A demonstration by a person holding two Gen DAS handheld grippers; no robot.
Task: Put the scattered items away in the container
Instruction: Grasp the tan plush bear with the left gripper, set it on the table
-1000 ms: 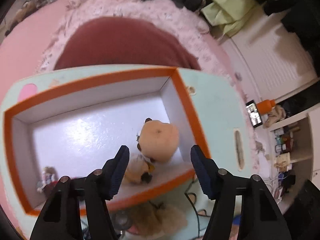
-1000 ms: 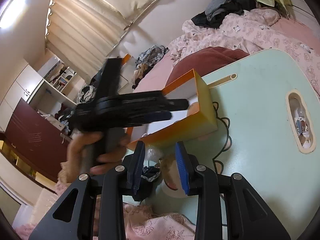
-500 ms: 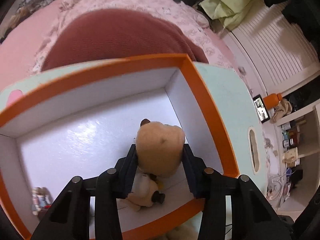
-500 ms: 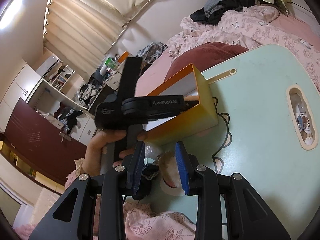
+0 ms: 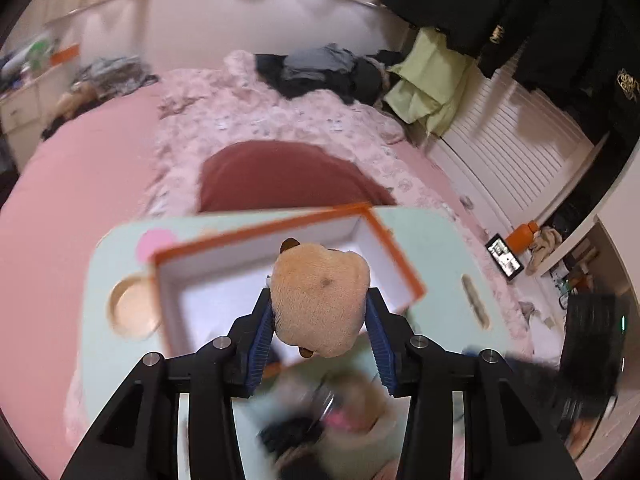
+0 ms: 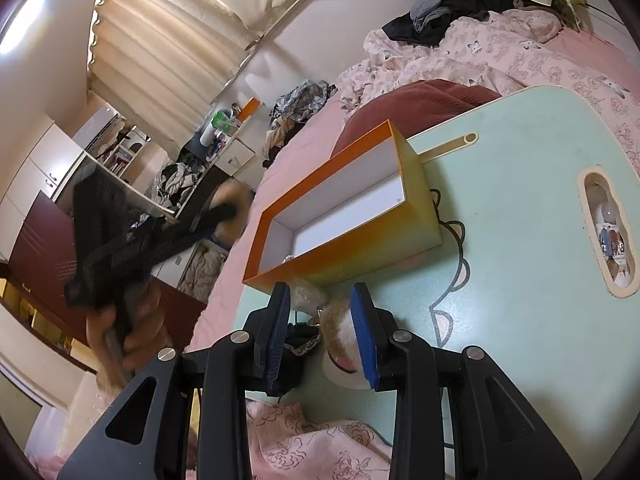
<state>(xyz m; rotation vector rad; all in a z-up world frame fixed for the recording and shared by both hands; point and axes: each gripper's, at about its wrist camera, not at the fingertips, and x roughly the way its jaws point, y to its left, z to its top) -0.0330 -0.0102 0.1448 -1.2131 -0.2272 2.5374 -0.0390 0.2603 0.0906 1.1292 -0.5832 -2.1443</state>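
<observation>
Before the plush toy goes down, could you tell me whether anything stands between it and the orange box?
Nothing visible does. The left claw, whose jaws have just been closing on the plush toy, holds it raised by the orange box. The box is open on top, with no lid, and nothing comes between them.

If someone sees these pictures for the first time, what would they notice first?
Probably the tan plush toy, squeezed between the blue pads of the left gripper above the orange box. Next, that box, standing open on the pale green table, with the right gripper open over small clutter at the near edge.
</observation>
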